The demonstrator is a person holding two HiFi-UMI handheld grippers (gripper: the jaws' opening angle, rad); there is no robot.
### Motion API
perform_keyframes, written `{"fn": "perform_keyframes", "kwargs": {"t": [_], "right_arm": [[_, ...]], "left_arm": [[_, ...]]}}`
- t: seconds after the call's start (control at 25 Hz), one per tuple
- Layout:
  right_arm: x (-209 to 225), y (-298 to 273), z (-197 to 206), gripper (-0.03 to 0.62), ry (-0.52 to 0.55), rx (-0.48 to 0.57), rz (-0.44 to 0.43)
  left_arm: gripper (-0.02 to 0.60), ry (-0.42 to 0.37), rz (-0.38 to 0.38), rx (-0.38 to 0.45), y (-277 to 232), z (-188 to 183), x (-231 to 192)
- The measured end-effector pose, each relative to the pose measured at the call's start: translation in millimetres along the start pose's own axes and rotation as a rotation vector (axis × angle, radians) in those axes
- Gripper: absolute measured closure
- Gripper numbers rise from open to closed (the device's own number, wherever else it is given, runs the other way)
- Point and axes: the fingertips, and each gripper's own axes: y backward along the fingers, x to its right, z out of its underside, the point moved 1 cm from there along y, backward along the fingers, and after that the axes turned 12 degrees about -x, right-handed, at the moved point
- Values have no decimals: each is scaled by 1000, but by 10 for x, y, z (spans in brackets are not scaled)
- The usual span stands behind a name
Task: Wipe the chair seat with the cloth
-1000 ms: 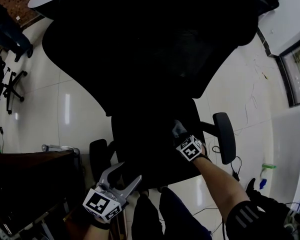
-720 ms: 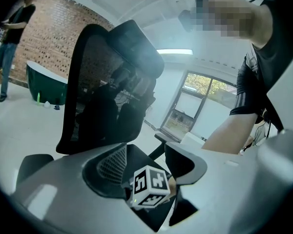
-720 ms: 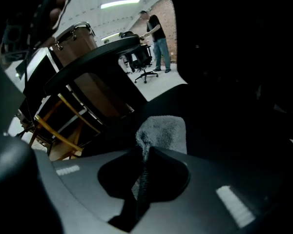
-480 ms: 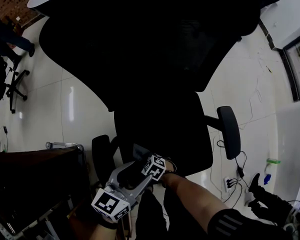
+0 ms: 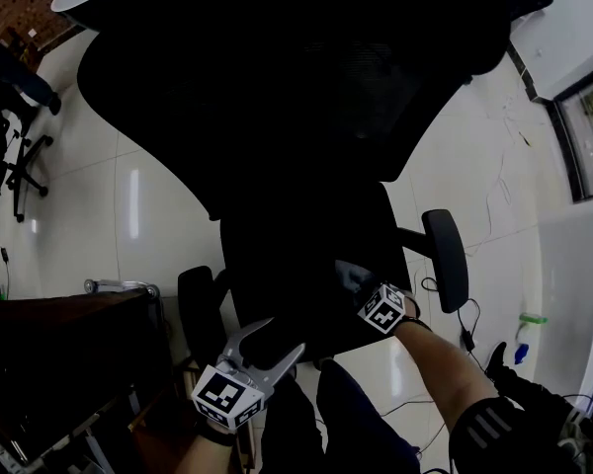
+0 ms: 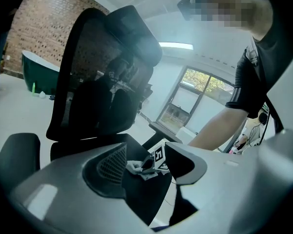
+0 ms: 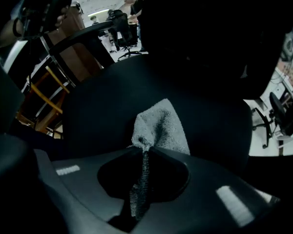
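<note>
One half-sec on, R tongs [image 7: 144,152], nipping cloth [image 7: 161,123], slid back right across seat [image 7: 97,101]; L tongs [image 6: 146,155] wide apart, empty.

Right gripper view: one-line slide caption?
Right gripper shut on the grey cloth, pressing it against the black chair seat.

Grey cloth [image 7: 161,126] seemingly on chair seat [image 7: 100,104]

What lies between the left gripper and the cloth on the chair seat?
Only bare black chair seat, as the left gripper view shows. The open left gripper looks across it to the cloth, which is pinched in the right gripper.
</note>
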Motion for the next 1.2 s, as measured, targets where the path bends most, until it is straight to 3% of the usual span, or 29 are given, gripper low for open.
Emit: {"fn": "perform_keyframes", "kwargs": {"t": [0.16, 0.28, 0.36, 0.48, 0.72, 0.92, 1.2], "right_arm": [[294, 121, 230, 571, -113, -21, 92], [147, 230, 57, 571, -173, 32, 100], [-280, 228, -241, 571, -159, 99, 20], [-1108, 102, -747, 571, -33, 163, -97], [-2319, 44, -1509, 571, 129, 194, -265], [-2316, -255, -1225, 571, 184, 120, -251], [-1473, -246, -201, 571, 115, 42, -162]], "left_arm": [[314, 12, -9, -46, -198, 82, -94], [314, 16, -25, -56, -345, -28, -198], [314, 6, -37, -46, -378, -163, -278], [314, -19, -49, -39, -403, -317, -349], [314, -14, -74, -29, -395, -390, -389], [314, 8, -72, -45, -409, -242, -399], [314, 22, -51, -80, -442, -60, -351]]}}
